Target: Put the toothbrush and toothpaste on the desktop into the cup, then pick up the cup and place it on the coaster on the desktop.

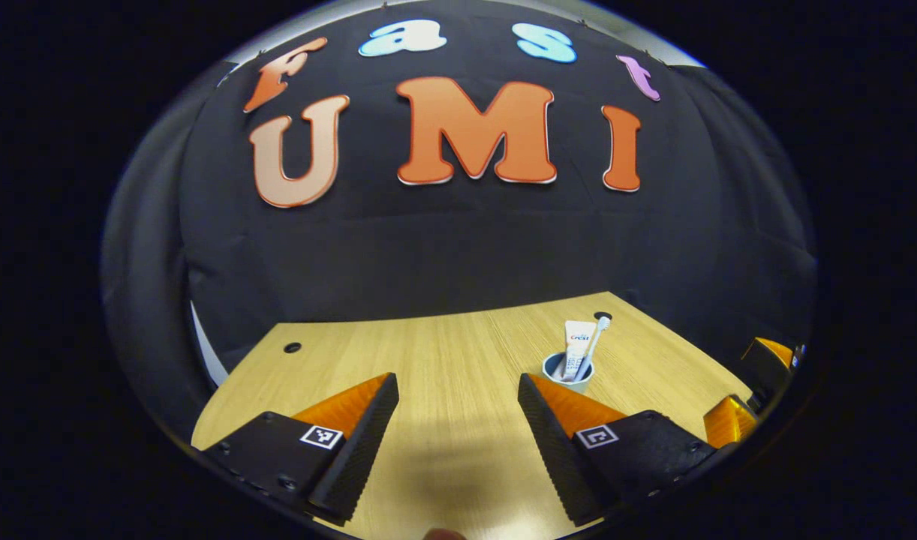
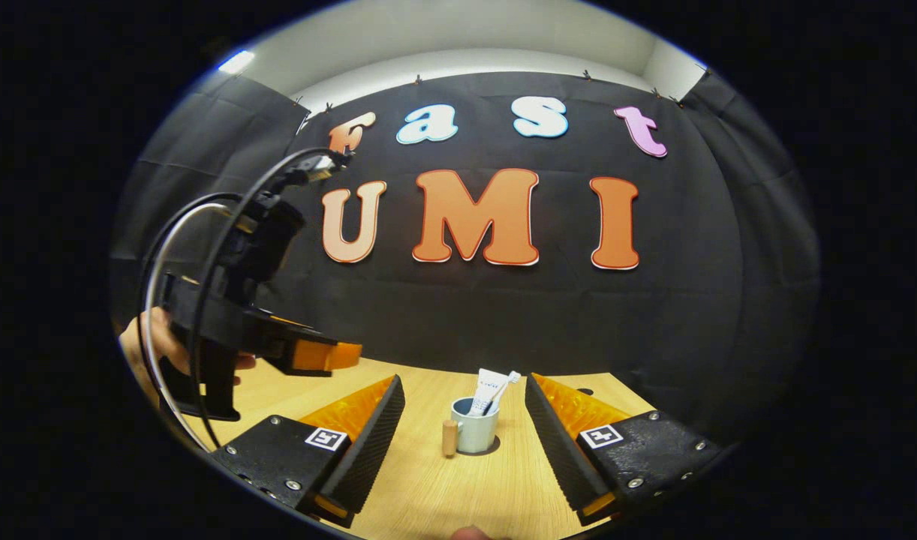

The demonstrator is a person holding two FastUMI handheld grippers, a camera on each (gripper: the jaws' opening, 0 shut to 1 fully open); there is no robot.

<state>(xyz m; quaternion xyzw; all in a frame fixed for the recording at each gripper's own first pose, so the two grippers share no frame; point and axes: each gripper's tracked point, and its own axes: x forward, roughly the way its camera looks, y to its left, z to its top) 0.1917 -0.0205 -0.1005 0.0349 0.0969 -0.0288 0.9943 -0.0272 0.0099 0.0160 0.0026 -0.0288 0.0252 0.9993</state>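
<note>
Left gripper view: the left gripper [image 1: 458,409] stood with its jaws spread wide and nothing between them, low in the frame above the bare wooden desktop [image 1: 443,352]. Right of centre stood the cup [image 1: 568,373], upright, with the toothpaste [image 1: 576,346] and toothbrush [image 1: 596,341] leaning inside it, tops projecting above the rim. The tube bore printed lettering, too small to make out reliably. Each finger block carried a small square black-and-white marker.

Right gripper view: the right gripper [image 2: 464,431] was likewise wide open and empty, its fingers framing the cup [image 2: 475,427] at lower centre. The cup's handle [image 2: 449,438] faced left; a dark ring under its base appeared to be the coaster [image 2: 493,450]. The toothpaste [image 2: 487,391] and toothbrush [image 2: 506,386] stood in it. At the left of the frame a hand [image 2: 149,341] held the left gripper [image 2: 320,354] above the desktop [image 2: 458,487], trailing cables.
</note>
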